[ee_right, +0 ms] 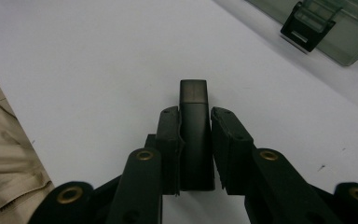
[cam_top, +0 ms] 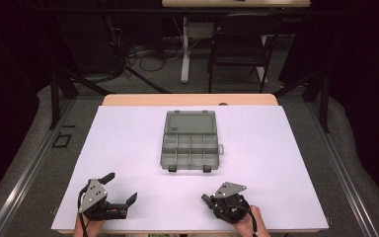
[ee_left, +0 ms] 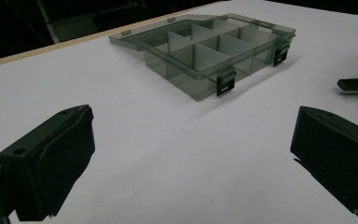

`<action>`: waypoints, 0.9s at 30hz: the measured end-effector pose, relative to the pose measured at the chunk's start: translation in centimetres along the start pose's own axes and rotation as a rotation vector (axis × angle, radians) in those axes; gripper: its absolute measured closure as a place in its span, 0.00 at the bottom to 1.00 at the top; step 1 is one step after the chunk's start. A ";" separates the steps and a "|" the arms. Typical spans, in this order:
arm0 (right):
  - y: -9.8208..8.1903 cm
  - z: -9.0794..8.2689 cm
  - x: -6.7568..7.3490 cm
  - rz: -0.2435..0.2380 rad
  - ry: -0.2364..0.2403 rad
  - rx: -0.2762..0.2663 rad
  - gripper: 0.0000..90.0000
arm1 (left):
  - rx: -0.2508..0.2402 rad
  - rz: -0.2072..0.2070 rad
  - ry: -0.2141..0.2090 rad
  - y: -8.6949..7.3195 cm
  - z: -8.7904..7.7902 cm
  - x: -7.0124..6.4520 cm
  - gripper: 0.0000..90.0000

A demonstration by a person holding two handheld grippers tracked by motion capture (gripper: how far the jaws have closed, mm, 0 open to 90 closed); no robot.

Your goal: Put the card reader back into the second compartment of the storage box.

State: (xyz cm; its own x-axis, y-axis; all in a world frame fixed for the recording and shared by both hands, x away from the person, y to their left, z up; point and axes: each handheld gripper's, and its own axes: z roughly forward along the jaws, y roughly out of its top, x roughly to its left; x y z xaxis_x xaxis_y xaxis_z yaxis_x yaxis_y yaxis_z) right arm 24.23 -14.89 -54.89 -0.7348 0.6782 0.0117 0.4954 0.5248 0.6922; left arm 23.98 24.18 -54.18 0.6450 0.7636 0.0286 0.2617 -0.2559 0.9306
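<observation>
Near the table's front edge we grip a small dark block [ee_right: 195, 135] in the right gripper [ee_right: 195, 140] — left gripper [ee_left: 186, 158] wide open, empty — block could slip sideways en route to the compartment box [cam_top: 190, 140].

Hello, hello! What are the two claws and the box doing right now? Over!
Left gripper open, holding nothing. Right gripper shut on small dark block. Compartment box open mid-table, nothing in the way.

We found the compartment box [cam_top: 190, 140] at the centre of the table [cam_top: 123, 148], its lid lying open behind it. The left gripper [cam_top: 121, 190] sat near the front edge, left of the right gripper [cam_top: 206, 198], whose jaws enclosed a small block [ee_right: 195, 135].
</observation>
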 end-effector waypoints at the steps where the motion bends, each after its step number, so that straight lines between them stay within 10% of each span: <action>1: 0.0 0.0 -0.1 0.000 -0.003 -0.005 0.81 | -0.002 0.000 -0.001 0.0 0.0 0.0 0.00; 27: 0.2 -1.1 -1.5 0.011 -0.042 -0.034 0.81 | 0.001 -0.001 -0.008 0.0 0.1 0.0 0.00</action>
State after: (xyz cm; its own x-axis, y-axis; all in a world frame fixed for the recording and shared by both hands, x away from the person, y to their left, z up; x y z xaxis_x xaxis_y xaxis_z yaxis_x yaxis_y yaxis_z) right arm 24.89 -16.34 -54.03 -0.7089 0.7052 -0.0103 0.4870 0.5000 0.7161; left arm 24.06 24.16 -54.19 0.6504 0.7592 0.0244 0.2631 -0.2554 0.9304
